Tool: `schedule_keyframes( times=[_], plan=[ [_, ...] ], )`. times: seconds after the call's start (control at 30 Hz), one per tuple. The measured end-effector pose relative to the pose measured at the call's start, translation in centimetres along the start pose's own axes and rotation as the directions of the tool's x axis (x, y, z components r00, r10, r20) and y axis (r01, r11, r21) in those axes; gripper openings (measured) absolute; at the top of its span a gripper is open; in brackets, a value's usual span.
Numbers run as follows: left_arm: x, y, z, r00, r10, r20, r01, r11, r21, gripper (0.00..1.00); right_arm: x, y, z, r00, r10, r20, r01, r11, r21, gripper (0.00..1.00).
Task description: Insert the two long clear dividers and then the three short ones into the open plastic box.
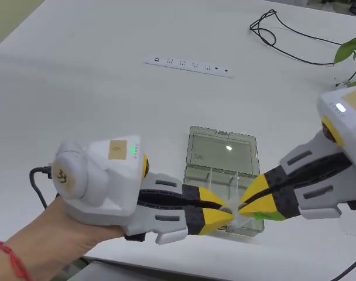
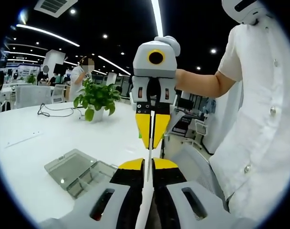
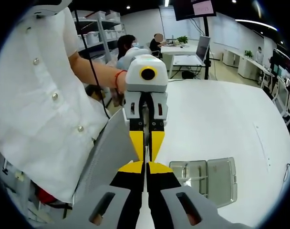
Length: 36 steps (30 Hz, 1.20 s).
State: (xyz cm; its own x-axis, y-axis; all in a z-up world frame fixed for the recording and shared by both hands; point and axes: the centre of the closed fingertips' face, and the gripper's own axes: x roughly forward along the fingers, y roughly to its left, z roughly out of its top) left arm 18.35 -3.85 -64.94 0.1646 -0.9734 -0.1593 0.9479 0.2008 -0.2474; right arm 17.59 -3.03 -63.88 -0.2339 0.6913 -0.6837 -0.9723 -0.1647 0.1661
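The left gripper [image 1: 220,214] and right gripper [image 1: 249,206] meet tip to tip, each clenched on opposite ends of one clear divider [image 2: 148,149]. The divider is held edge-on between the two pairs of yellow tips. In the head view the tips sit over the front edge of the open box [image 1: 197,175], above the table [image 1: 108,99]; contact between divider and box cannot be determined. The box rests near the front edge of the table, with its lid [image 1: 223,149] lying flat behind the tray. Clear upright walls split the tray into compartments; their number is unclear, and no loose items are visible inside. The head view alone shows a power strip [image 1: 190,64] and a coiled cable [image 1: 266,26] at the far side of the table. The left gripper view shows the divider as a thin vertical line, the box to the lower left, and a potted plant [image 2: 95,98] beyond it. The right gripper view shows the box to the lower right and the person's white shirt [image 3: 45,100] on the left.
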Motion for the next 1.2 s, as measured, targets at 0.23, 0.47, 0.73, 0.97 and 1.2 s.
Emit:
schedule_keyframes(
  times=[0.23, 0.47, 0.73, 0.97, 1.2],
  plan=[
    [-0.7, 1.0, -0.6, 0.9986, 0.05, -0.017, -0.051, 0.999, -0.001, 0.09, -0.5, -0.4, -0.1, 0.9997, -0.025, 0.003, 0.025, 1.0, 0.007, 0.02],
    [-1.3, 1.8, -1.4, 0.9946, 0.093, -0.045, -0.093, 0.996, 0.001, 0.17, -1.1, -1.4, -0.3, 0.998, -0.062, 0.007, 0.062, 0.998, 0.018, 0.02],
    [-2.2, 3.1, -2.3, 0.9869, 0.154, -0.049, -0.154, 0.988, -0.009, 0.28, -1.5, -2.7, -1.2, 0.995, -0.1, -0.01, 0.1, 0.995, 0.028, 0.02],
    [-2.7, 3.8, -3.7, 0.9802, 0.181, -0.081, -0.183, 0.983, -0.026, 0.39, -1.8, -4.5, -2.0, 0.9904, -0.137, -0.02, 0.138, 0.99, 0.037, 0.02],
    [-3.1, 4.4, -4.6, 0.9757, 0.202, -0.086, -0.206, 0.977, -0.049, 0.52, -1.6, -6.4, -3.0, 0.9847, -0.172, -0.025, 0.173, 0.984, 0.05, 0.02]
  ],
)
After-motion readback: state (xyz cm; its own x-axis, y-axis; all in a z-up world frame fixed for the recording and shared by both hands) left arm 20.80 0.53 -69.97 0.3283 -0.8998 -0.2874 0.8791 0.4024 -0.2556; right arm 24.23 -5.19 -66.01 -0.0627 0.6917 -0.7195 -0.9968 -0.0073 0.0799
